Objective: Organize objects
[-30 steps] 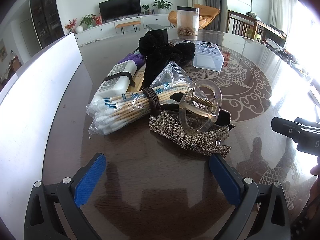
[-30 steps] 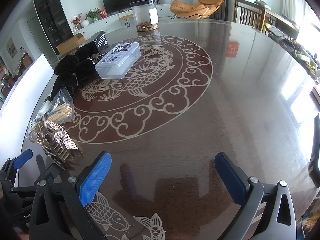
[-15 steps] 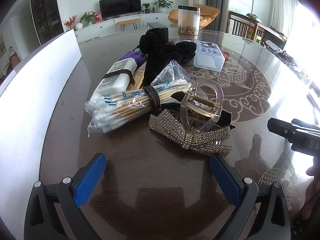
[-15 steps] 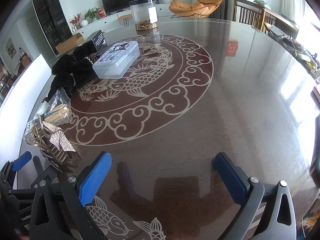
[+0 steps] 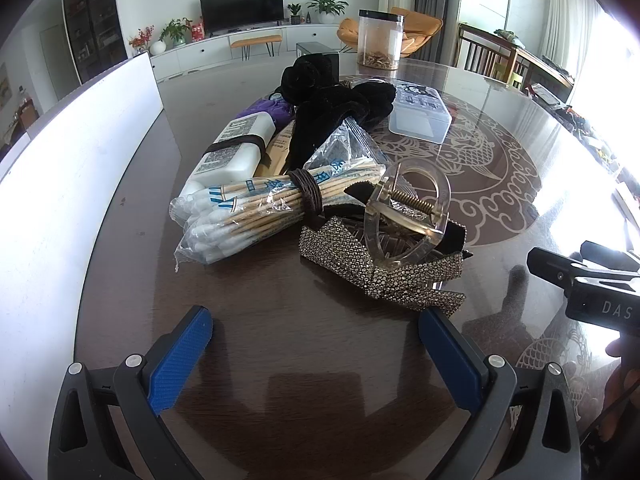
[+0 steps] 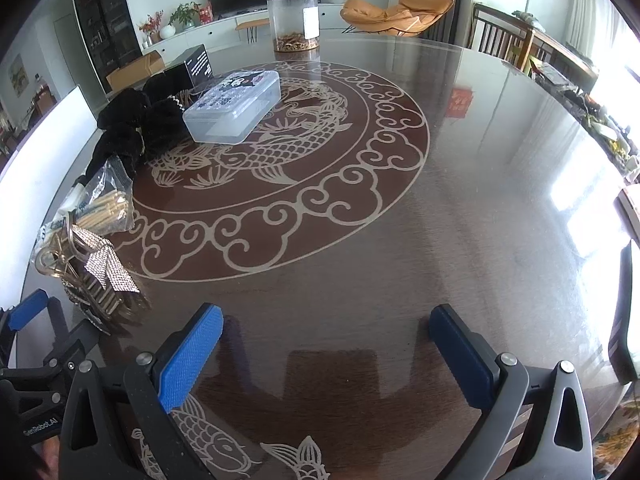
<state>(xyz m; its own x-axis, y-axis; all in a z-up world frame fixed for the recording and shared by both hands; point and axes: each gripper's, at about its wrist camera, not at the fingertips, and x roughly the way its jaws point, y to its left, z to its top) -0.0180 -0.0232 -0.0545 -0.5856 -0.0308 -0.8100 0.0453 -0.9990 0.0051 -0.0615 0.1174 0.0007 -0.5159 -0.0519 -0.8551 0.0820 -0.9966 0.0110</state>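
A pile lies on the dark table: a clear hair claw clip [image 5: 406, 216] on a rhinestone bow [image 5: 376, 268], a bag of cotton swabs [image 5: 256, 208], a white bottle [image 5: 236, 148], black velvet scrunchies [image 5: 332, 104] and a clear lidded box [image 5: 420, 114]. My left gripper [image 5: 316, 352] is open and empty, just short of the bow. My right gripper [image 6: 326, 344] is open and empty over bare table, right of the pile [image 6: 86, 256]. The box also shows in the right wrist view [image 6: 234, 106].
A clear jar [image 6: 294, 20] stands at the table's far side, a small black box [image 6: 194, 68] beside the scrunchies. A white panel [image 5: 68, 168] runs along the table's left edge. The table carries a fish and cloud inlay [image 6: 280, 168].
My left gripper has moved slightly toward the pile. My right gripper has shifted a little left, closer to the left gripper. Both stay open.
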